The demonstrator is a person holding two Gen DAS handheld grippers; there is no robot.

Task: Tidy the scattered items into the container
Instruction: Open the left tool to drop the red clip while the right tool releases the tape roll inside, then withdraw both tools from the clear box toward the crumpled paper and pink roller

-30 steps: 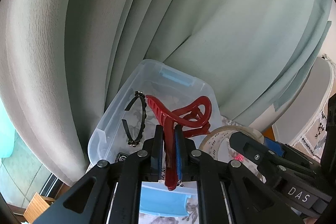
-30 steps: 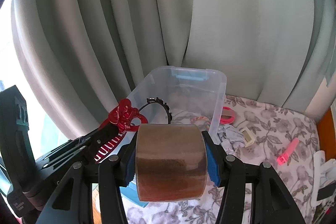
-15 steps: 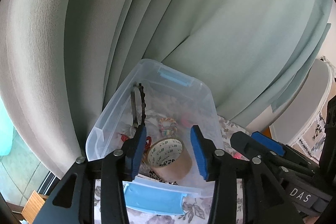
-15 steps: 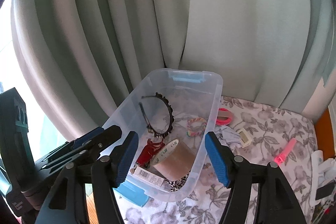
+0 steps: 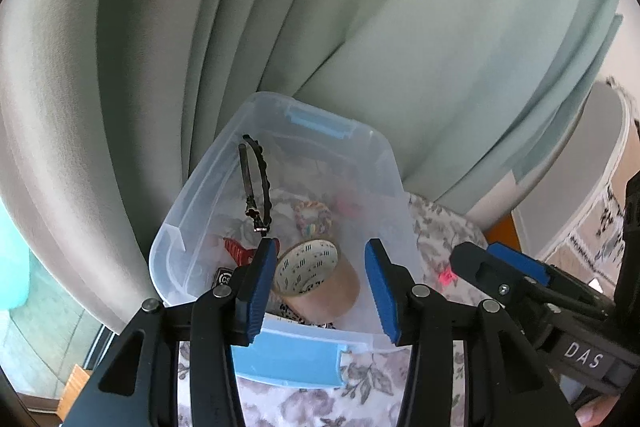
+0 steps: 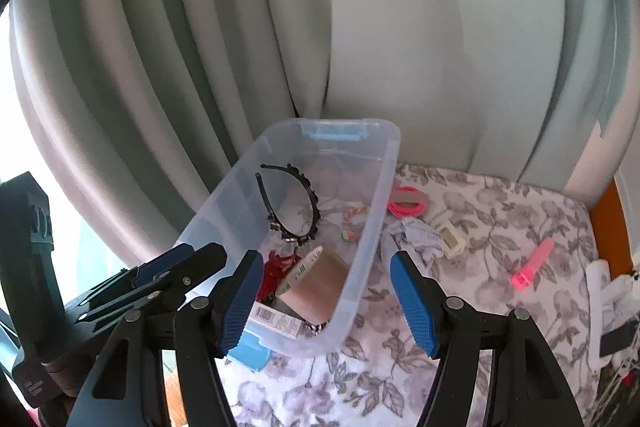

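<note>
The left hand-held gripper [image 5: 320,287], jaws apart and empty, hangs over the clear plastic container [image 5: 396,211] holding a brown tape roll [image 5: 320,281] and black headband [image 5: 256,183].

The container [image 6: 376,223] stands on the cloth-covered table [image 6: 500,227], far end against the curtain [image 6: 400,27]. Inside, the tape roll [image 6: 316,283] lies near, the headband [image 6: 296,203] behind it. Right, outside: a bangle [image 6: 408,203], perhaps a clip [image 6: 532,265].

Pale green curtain [image 6: 400,27] in folds behind a floral tablecloth [image 6: 500,227].
</note>
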